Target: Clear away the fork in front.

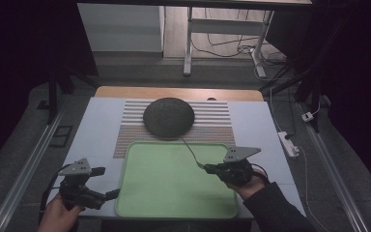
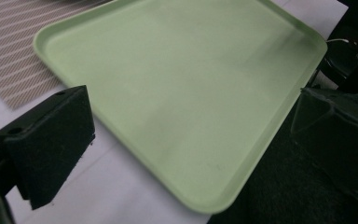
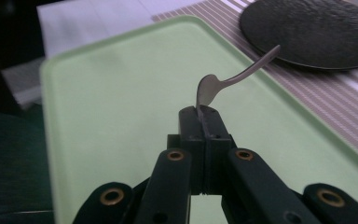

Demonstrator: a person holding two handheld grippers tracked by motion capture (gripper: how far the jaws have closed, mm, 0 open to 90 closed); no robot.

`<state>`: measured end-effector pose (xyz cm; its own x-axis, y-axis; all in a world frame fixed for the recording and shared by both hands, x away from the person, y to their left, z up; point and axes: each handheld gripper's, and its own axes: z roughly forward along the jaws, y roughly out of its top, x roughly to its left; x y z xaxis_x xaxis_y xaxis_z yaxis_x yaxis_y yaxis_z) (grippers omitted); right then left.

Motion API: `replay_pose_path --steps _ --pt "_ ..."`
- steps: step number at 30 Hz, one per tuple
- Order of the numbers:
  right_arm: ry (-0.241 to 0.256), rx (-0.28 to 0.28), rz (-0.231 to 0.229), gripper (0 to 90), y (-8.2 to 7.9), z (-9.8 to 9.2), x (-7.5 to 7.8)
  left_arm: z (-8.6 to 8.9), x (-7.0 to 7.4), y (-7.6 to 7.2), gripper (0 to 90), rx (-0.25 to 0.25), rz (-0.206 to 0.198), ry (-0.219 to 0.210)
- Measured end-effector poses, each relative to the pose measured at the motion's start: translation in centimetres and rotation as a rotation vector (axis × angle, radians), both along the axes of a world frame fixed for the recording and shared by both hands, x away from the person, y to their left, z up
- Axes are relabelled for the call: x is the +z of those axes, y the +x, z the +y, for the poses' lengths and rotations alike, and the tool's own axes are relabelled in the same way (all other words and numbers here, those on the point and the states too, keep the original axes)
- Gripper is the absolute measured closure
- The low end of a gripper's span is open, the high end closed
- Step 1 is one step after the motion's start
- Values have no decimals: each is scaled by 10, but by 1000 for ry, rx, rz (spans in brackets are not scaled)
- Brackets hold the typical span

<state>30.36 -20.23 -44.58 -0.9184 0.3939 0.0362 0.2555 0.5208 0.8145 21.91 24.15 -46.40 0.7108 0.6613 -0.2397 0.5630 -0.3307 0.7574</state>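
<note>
Dim room, white table (image 1: 101, 121) with striped mat (image 1: 212, 123), green tray (image 1: 174, 193); right gripper (image 3: 205, 112) over tray's right side, jaws clamped on spoon (image 3: 235, 77) by its bowl end — handle pointed away toward dark plate (image 1: 169, 117); left gripper (image 1: 110, 194) jaws wide apart, empty, just off tray's left edge — farther from plate.

Right gripper (image 3: 204, 114) clamped on the bowl end of a metal spoon (image 3: 223, 81), above the green tray (image 3: 121, 93). Handle pointing up and away over the tray's far rim toward a dark round plate (image 3: 317, 30) on a striped mat (image 3: 335, 107) beyond the tray.
</note>
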Motion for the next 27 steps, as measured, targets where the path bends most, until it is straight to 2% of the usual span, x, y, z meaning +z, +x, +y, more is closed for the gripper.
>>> replay_pose_path --steps 5,8,14,17,21,24,27 --pt "20 32 10 897 -10 3 1 -13 -1 14 0 -49 11 5" --pt "32 56 19 897 -13 5 1 -20 0 24 0 -80 -3 39" --pt "49 111 28 897 -19 10 1 -32 3 44 0 -166 8 9" --pt "49 127 29 897 -22 12 2 -41 3 52 0 -193 7 51" --pt "77 162 43 897 -25 15 4 -51 2 60 0 -230 -23 121" --pt "88 189 56 897 -27 18 4 -56 3 65 0 -264 -34 139" --pt "86 215 62 897 -28 20 3 -61 4 71 0 -322 -58 164"
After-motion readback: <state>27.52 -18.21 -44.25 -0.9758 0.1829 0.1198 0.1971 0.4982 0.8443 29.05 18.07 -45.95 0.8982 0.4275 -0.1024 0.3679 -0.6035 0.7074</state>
